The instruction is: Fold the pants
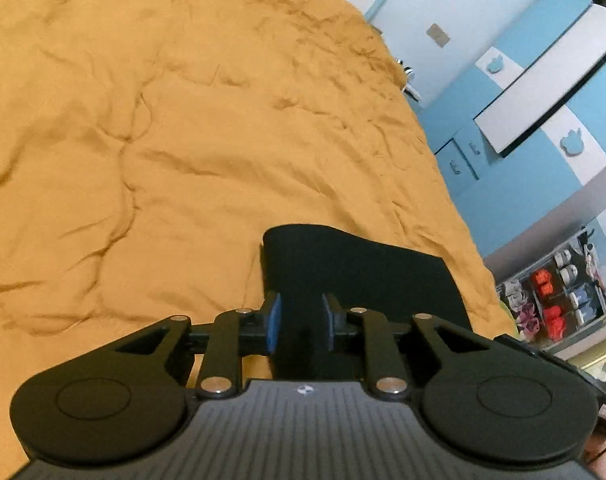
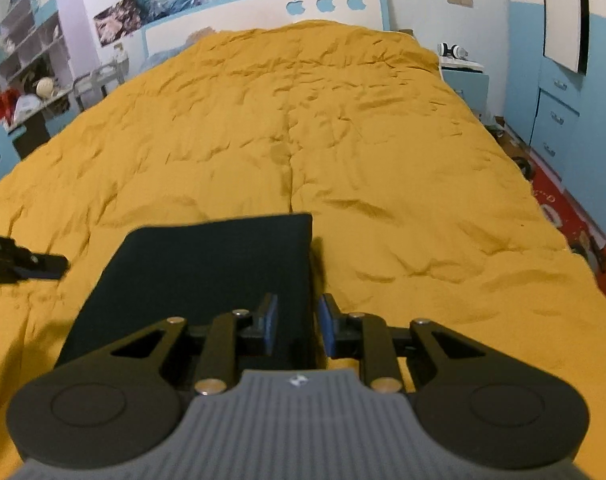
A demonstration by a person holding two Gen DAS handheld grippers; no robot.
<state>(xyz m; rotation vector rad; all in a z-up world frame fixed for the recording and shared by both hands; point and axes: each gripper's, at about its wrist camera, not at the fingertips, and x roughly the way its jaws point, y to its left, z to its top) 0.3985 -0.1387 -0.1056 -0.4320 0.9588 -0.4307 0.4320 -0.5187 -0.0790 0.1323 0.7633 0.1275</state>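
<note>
The black pants (image 2: 207, 268) lie folded into a flat rectangle on the mustard-yellow bedspread (image 2: 343, 140). My right gripper (image 2: 297, 322) is open, its blue pads either side of the folded pants' near right edge, not closed on it. My left gripper (image 1: 301, 320) is open just above the pants (image 1: 363, 276), blue pads apart over the fabric's near left part. The left gripper also shows in the right wrist view (image 2: 27, 264) at the far left, beside the pants' left edge.
The bedspread (image 1: 183, 140) is wrinkled and stretches far ahead to a white headboard (image 2: 263, 20). A blue wardrobe (image 2: 563, 100) and nightstand (image 2: 463, 76) stand right of the bed. A shoe rack (image 1: 559, 300) sits by the bed's right side. Shelves (image 2: 27, 60) are at the left.
</note>
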